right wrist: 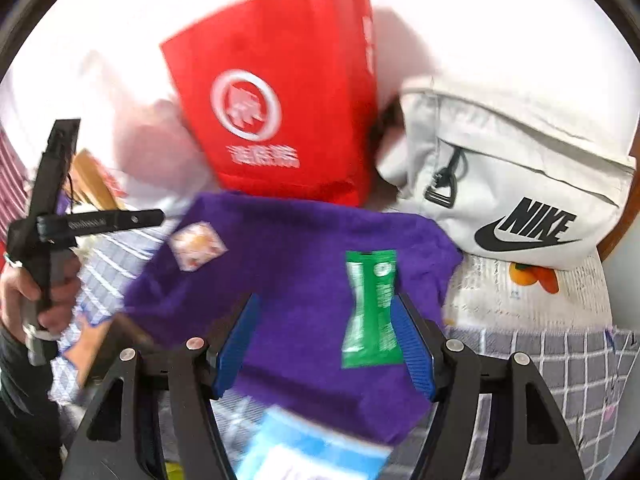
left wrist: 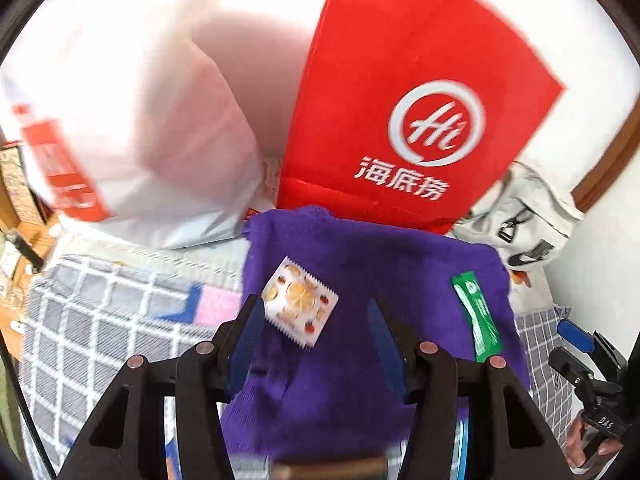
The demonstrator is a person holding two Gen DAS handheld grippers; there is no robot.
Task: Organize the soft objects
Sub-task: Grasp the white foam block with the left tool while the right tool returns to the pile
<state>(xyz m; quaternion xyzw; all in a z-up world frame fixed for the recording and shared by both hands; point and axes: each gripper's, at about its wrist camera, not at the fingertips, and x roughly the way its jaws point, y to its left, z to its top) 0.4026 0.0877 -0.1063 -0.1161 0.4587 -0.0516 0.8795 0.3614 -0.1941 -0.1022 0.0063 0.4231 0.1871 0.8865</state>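
Observation:
A purple cloth [left wrist: 360,360] lies spread on the bed, below both grippers. A white square packet with an orange pattern [left wrist: 300,304] and a green sachet [left wrist: 478,316] rest on it. My left gripper [left wrist: 314,304] hangs above the cloth with its jaws apart, the white packet lying below by its left blue finger [left wrist: 248,340]. In the right wrist view my right gripper [right wrist: 328,300] stands open over the cloth [right wrist: 280,280]. The green sachet [right wrist: 372,308] lies just inside its right blue finger [right wrist: 416,344], not pinched. The white packet [right wrist: 198,246] lies to the left.
A red paper bag [left wrist: 400,100] stands behind the cloth, with a white plastic bag [left wrist: 140,120] to its left and a white Nike bag [right wrist: 512,184] to its right. An orange soft toy [right wrist: 536,274] lies under the Nike bag. A checked bedcover [right wrist: 560,360] surrounds the cloth. A blue-white pack [right wrist: 312,448] sits in front.

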